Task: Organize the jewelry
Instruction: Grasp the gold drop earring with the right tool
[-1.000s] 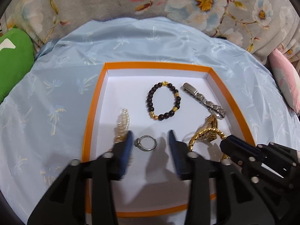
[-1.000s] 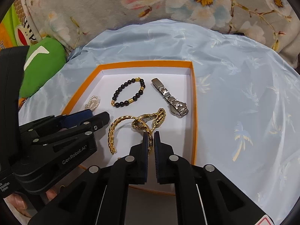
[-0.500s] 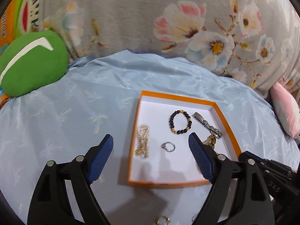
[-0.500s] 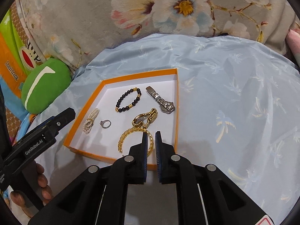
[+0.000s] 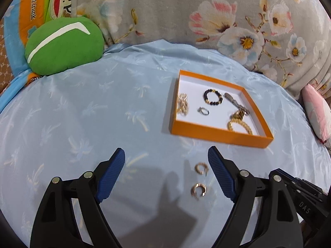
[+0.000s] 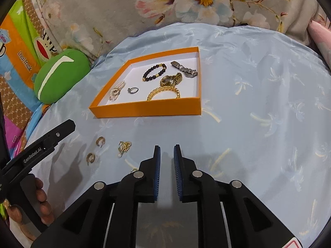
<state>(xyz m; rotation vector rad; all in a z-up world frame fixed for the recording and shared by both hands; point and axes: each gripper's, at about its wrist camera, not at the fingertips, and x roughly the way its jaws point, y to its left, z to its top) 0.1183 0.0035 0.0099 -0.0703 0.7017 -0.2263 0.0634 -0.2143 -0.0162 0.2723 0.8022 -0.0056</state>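
Note:
An orange tray (image 5: 219,134) (image 6: 144,109) lies on the blue cloth. It holds a black bead bracelet (image 5: 213,97) (image 6: 154,72), a silver ring (image 5: 203,110) (image 6: 132,90), a pearl piece (image 5: 183,104) (image 6: 116,91), a gold chain bracelet (image 5: 240,125) (image 6: 164,93), a gold watch (image 6: 171,79) and a silver watch (image 5: 235,103) (image 6: 184,69). Two gold hoop earrings (image 5: 201,167) (image 5: 198,190) (image 6: 100,141) (image 6: 90,157) and a gold cluster (image 6: 124,145) lie on the cloth in front of the tray. My left gripper (image 5: 166,173) is wide open and empty, near the hoops. My right gripper (image 6: 166,171) is slightly open and empty, right of the cluster.
A green plush cushion (image 5: 64,45) (image 6: 60,75) sits at the far left. A floral grey cushion (image 5: 206,16) backs the cloth. A pink pillow (image 5: 318,111) lies at the right edge. A colourful cartoon blanket (image 6: 18,57) is on the left.
Both grippers have pulled back out of the tray toward the near cloth. The left gripper has opened wide. The right gripper has opened a little. The loose earrings have come into view.

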